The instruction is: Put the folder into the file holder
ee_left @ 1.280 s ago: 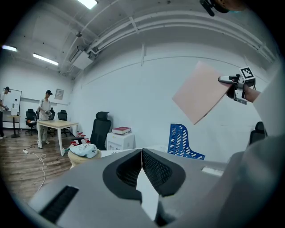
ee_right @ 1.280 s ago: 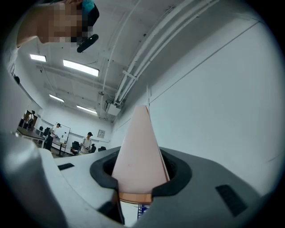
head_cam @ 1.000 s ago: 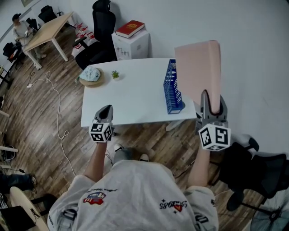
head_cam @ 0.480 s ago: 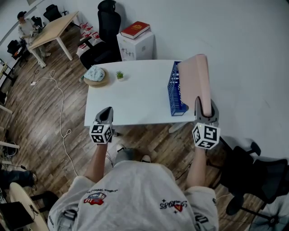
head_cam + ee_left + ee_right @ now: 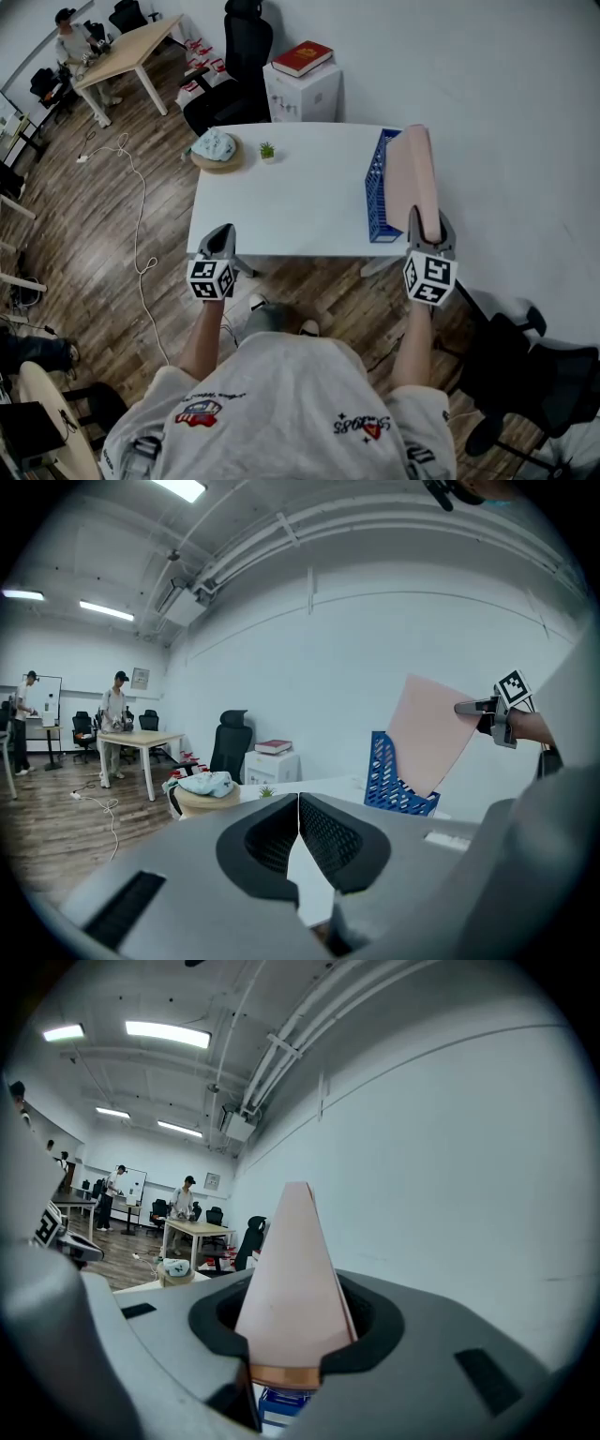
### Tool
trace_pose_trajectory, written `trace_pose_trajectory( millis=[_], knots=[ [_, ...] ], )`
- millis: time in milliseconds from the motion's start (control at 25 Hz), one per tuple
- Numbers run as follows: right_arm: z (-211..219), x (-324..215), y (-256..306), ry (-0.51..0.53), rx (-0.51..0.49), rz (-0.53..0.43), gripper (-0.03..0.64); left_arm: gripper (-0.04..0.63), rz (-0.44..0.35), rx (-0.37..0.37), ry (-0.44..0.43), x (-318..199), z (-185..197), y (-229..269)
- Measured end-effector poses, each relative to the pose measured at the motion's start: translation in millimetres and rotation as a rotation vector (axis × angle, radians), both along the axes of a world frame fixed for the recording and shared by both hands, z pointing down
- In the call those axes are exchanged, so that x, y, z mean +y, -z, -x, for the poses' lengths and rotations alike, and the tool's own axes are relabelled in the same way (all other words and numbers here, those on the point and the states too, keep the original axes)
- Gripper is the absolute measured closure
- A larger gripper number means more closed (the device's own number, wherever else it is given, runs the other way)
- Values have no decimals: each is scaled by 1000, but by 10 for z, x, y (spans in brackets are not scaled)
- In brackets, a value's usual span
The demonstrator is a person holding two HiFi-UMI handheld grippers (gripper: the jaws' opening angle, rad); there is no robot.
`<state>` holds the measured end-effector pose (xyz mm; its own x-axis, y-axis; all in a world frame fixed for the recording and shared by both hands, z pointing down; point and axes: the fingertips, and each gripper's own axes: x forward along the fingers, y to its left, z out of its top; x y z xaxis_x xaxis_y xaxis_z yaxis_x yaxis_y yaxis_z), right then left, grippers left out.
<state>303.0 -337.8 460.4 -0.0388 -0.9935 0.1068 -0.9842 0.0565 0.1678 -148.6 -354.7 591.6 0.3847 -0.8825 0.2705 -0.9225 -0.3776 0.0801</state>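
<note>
My right tool (image 5: 427,223) clamps the pink folder (image 5: 413,173) at the blue file holder (image 5: 379,199), frame right; my left tool (image 5: 220,234) is empty, jaws together.

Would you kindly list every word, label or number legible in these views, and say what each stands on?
"SPORTS", only partly legible: chest print on the shirt.
Too small to read: the shirt's second print, the red book cover, marks on the white box.
</note>
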Motion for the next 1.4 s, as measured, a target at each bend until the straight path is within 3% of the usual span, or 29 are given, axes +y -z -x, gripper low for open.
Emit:
trace_pose_trajectory(
  millis=[840, 1400],
  knots=[
    [16, -412, -324, -44, -9, 192, 442, 588, 26, 55, 89, 187, 439, -143],
    [-251, -731, -403, -148, -148, 263, 440, 588, 39, 71, 131, 235, 675, -197]
  ],
)
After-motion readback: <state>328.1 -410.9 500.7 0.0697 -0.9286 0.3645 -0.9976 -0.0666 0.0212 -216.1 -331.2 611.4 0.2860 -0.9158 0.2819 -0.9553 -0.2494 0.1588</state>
